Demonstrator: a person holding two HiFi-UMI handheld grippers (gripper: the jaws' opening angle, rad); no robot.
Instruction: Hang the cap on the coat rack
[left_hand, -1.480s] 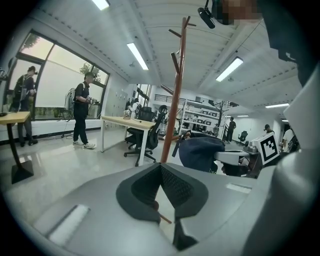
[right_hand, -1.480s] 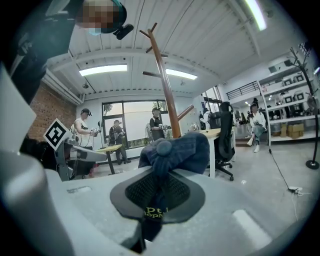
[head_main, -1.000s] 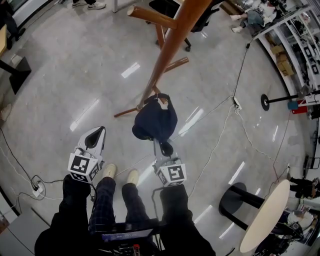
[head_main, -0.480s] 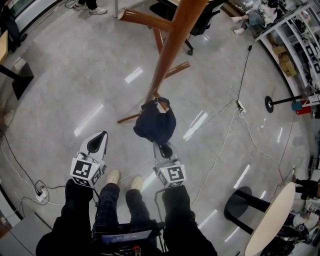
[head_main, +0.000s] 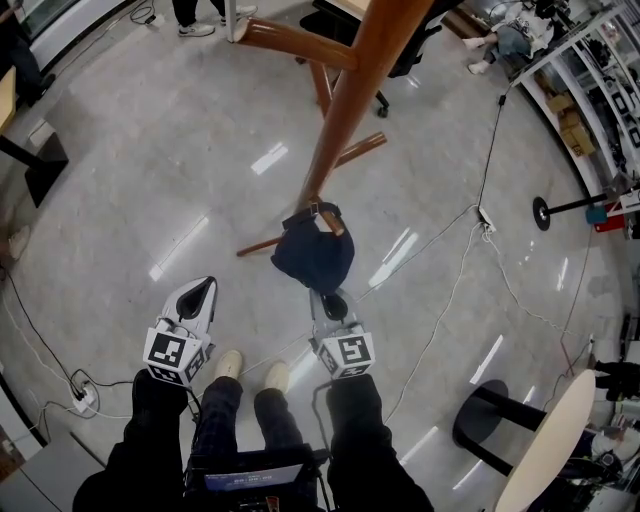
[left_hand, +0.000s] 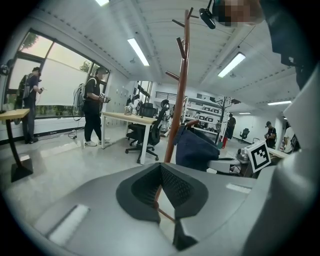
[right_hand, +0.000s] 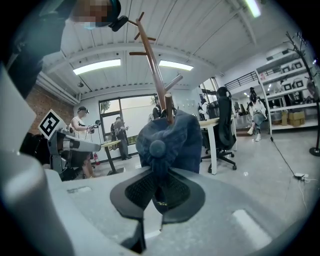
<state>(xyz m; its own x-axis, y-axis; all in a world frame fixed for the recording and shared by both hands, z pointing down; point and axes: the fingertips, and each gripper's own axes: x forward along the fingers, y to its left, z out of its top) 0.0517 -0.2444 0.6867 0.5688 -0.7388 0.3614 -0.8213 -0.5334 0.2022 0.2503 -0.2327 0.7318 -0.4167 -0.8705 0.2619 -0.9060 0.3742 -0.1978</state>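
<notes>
A dark navy cap (head_main: 313, 250) hangs by the low part of the wooden coat rack (head_main: 345, 100), and a brown peg tip (head_main: 333, 222) shows at its top edge. My right gripper (head_main: 333, 298) is shut on the cap's near edge. In the right gripper view the cap (right_hand: 172, 137) fills the space above the right gripper (right_hand: 159, 187), and the peg end (right_hand: 169, 107) pokes out over it. My left gripper (head_main: 197, 293) hovers to the left of the cap, shut and empty. The left gripper view shows the left gripper (left_hand: 161, 167), the rack pole (left_hand: 180, 90) and the cap (left_hand: 197, 147).
Rack legs (head_main: 355, 148) spread over the glossy floor. Cables (head_main: 440, 290) and a power strip (head_main: 487, 218) lie to the right. A round table (head_main: 545, 440) and black stool (head_main: 490, 415) stand at lower right. An office chair (head_main: 400, 50) is behind the rack. People (left_hand: 92, 107) stand by a desk (left_hand: 127, 120).
The view has drifted a little, with both grippers sitting slightly lower in it. The right gripper keeps its hold on the cap beside the peg.
</notes>
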